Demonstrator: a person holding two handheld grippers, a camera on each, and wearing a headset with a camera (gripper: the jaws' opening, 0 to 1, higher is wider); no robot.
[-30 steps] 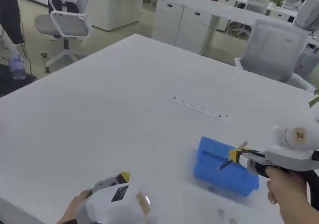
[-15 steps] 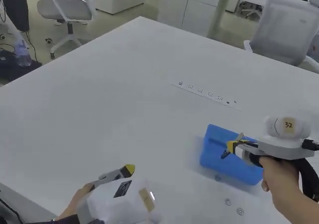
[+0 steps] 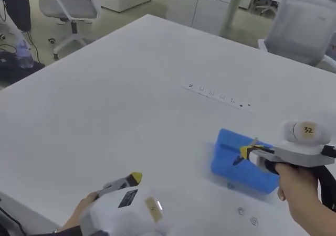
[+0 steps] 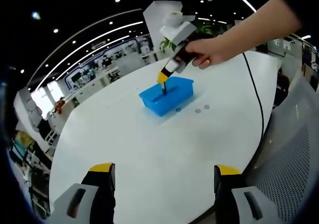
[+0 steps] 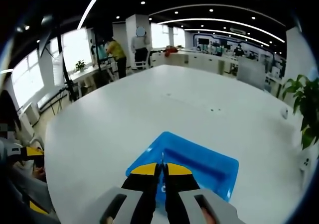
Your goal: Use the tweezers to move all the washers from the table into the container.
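The blue container (image 3: 247, 168) sits on the white table (image 3: 131, 105), at the near right. My right gripper (image 3: 245, 153) hovers over it, shut on dark tweezers (image 3: 235, 161) whose tips point down into the container (image 4: 167, 95). In the right gripper view the jaws (image 5: 163, 170) are closed just above the container (image 5: 199, 164). Three small washers lie on the table in front of it: one (image 3: 241, 211), another (image 3: 254, 221), and a third (image 3: 230, 185) close to its wall. My left gripper (image 3: 131, 182) rests at the near left, open and empty (image 4: 164, 174).
A row of flush sockets (image 3: 220, 97) runs across the table beyond the container. Office chairs (image 3: 296, 29) and desks stand past the far edge. The near table edge lies just under my left gripper.
The head camera has tipped down slightly. My right gripper with the tweezers stays over the container, and my left gripper holds its place.
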